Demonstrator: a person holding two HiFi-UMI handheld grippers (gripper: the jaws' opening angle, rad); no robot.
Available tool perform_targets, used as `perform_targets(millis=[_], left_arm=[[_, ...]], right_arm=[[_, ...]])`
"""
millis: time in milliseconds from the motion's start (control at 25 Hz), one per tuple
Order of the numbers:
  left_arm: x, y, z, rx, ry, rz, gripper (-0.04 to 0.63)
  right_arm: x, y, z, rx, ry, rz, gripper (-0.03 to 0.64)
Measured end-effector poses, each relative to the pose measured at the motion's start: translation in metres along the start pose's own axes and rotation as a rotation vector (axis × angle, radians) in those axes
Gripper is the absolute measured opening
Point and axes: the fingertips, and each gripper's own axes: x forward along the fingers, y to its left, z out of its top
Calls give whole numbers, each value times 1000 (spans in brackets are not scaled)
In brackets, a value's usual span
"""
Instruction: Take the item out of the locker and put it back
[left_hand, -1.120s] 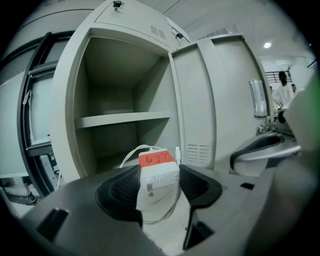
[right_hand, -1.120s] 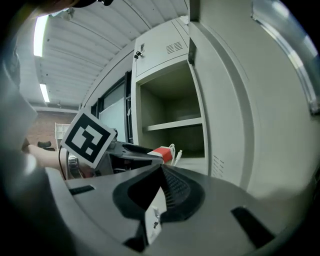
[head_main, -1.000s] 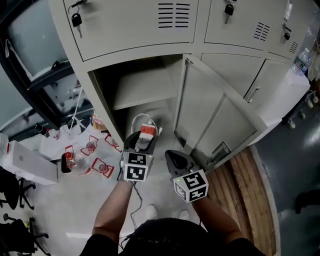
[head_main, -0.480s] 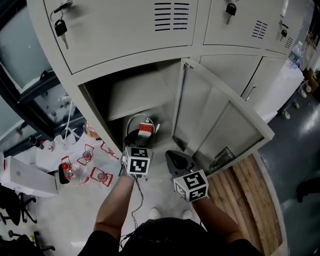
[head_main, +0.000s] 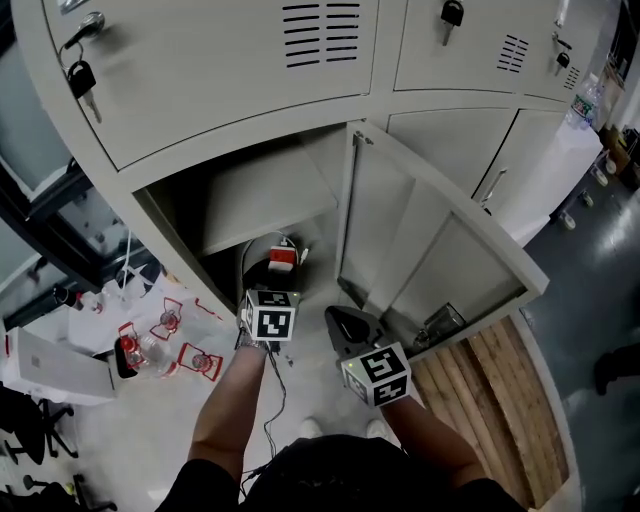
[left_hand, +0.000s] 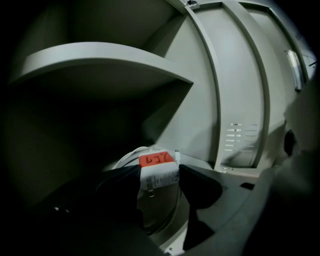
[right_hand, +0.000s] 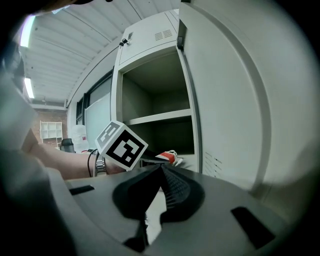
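The item is a small white block with an orange-red label (left_hand: 159, 170) and a coiled white cable (head_main: 262, 245). My left gripper (left_hand: 159, 179) is shut on the block, a black pad pressed against each side. It reaches into the open locker's lower compartment, under the shelf (left_hand: 100, 60), and holds the item (head_main: 283, 257) low over the compartment floor. My right gripper (right_hand: 161, 167) is shut with nothing in it and hangs outside the locker, beside the open door (head_main: 430, 250). In the right gripper view the left gripper's marker cube (right_hand: 121, 146) and the red label (right_hand: 167, 157) show ahead.
The open door swings out to the right of the compartment. Keys (head_main: 82, 78) hang from the locker above. Clear bottles with red labels (head_main: 165, 335) and a white box (head_main: 50, 360) lie on the floor at left. A wooden pallet (head_main: 490, 385) is at right.
My left gripper has gone forward and lower into the lower compartment with the item still gripped. The right gripper has barely shifted.
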Motion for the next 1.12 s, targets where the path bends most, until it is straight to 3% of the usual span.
perform_targets(millis=[280,640,1120], left_arm=[[15,6,-15,-12,52,8,243],[20,6,-16,0,58,6,244],[20,2,-16,94,40,25,255]], right_arm=[[6,-3,-2,1,4,9,0],[11,-4,-6,11,13,15,0],[8,0,-6,17,22,35,0]])
